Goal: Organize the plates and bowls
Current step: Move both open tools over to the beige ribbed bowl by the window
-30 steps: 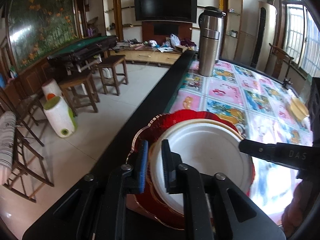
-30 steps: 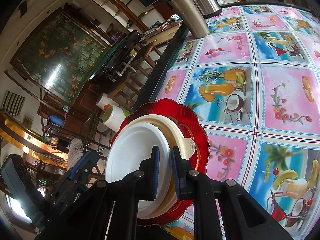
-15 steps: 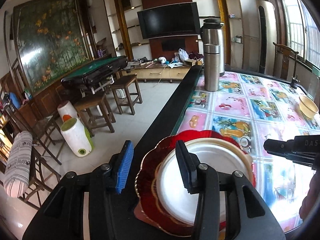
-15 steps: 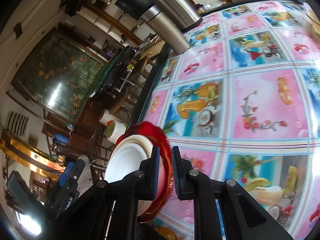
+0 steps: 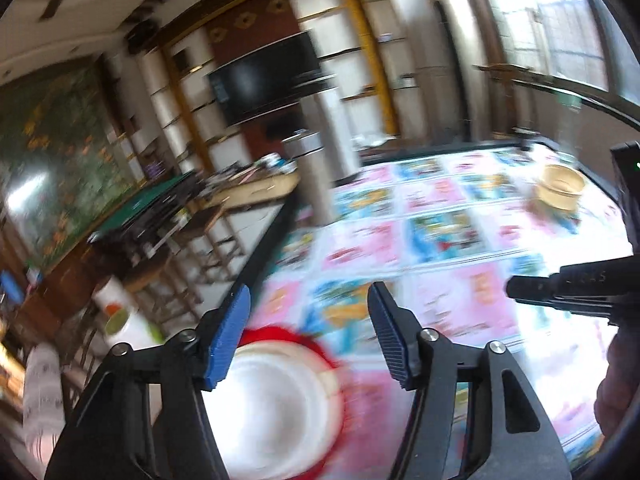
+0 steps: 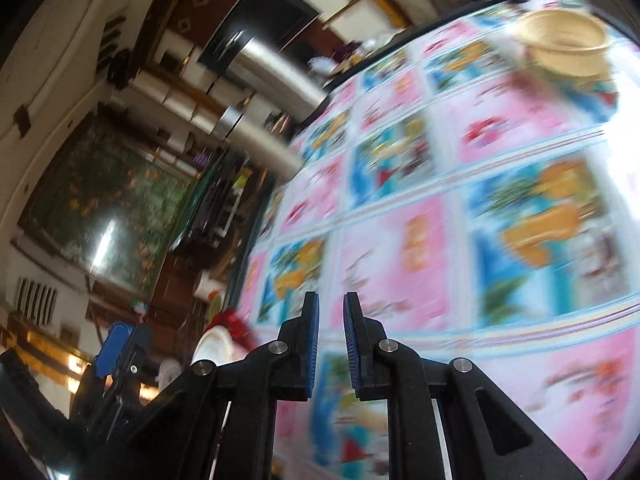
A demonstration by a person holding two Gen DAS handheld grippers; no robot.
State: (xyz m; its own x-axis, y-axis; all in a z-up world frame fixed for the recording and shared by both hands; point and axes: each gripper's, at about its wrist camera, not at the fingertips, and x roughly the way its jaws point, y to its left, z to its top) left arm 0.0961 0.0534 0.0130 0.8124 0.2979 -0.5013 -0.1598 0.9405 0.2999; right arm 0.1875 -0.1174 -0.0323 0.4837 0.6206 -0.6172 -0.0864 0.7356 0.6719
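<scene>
Plates sit stacked just below the left gripper [image 5: 308,328]: a white plate [image 5: 276,412] rests on a scalloped red plate [image 5: 320,354], with a thin cream rim showing between them that may be another dish, though motion blur makes this hard to confirm. The left gripper's blue-padded jaws stand wide apart above the stack and hold nothing. The right gripper [image 6: 331,344] has its jaws drawn nearly together with a narrow gap and nothing between them; in its view the stack appears only as a sliver at the lower left, beside its fingers. Far ahead of both grippers, toward the opposite end of the fruit-patterned tablecloth [image 5: 452,240], stands a cream-yellow bowl [image 5: 560,186], possibly more than one nested, well apart from the plates. A tall steel thermos [image 5: 328,160] stands ahead and to the left, near the table's dark edge. Judging by this layout, the plates look gathered into one pile, while the bowl is not yet collected; fetching it likely remains.
</scene>
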